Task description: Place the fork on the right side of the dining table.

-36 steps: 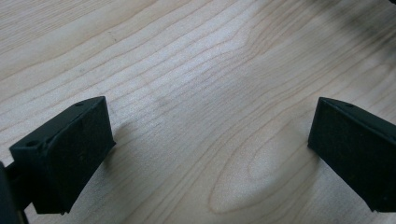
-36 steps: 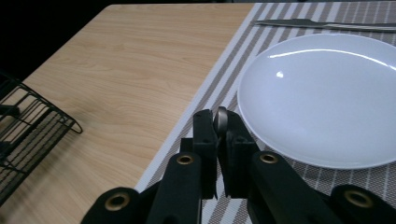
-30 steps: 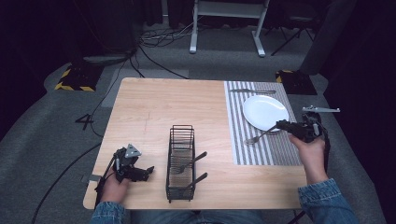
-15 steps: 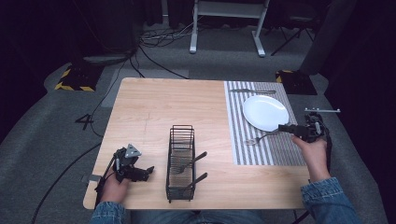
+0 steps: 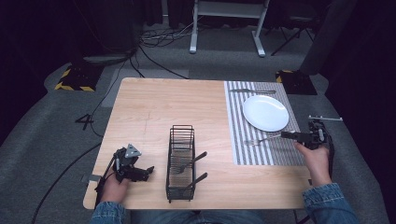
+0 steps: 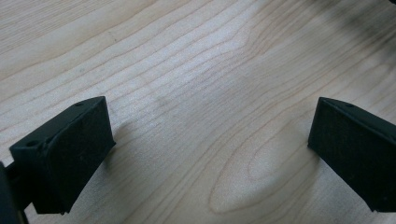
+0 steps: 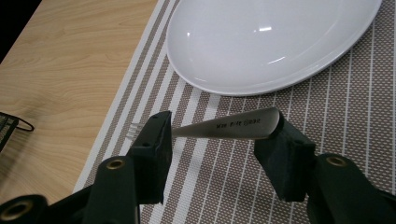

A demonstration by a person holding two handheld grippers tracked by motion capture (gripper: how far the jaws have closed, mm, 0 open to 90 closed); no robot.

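A silver fork (image 5: 260, 139) lies on the striped placemat (image 5: 243, 156) just below the white plate (image 5: 265, 112). My right gripper (image 5: 286, 136) is at the fork's handle end. In the right gripper view the fork handle (image 7: 233, 127) runs across the gap of my right gripper (image 7: 219, 134), whose jaws have just been opening and stand apart without pressing on it. The plate (image 7: 271, 42) lies beyond on the placemat (image 7: 224, 186). My left gripper (image 5: 148, 171) rests low over bare wood near the table's front left, and my left gripper (image 6: 210, 130) is open with nothing between its jaws.
A black wire rack (image 5: 181, 163) stands at the front middle of the table with two black-handled utensils (image 5: 194, 161) sticking out of it. A knife (image 5: 252, 91) lies across the placemat's far end. The right hand is near the table's right edge.
The right gripper has sunk and drifted slightly right with the fork, which now lies on the placemat. Its jaws have spread apart. The left hand has stayed where it was.
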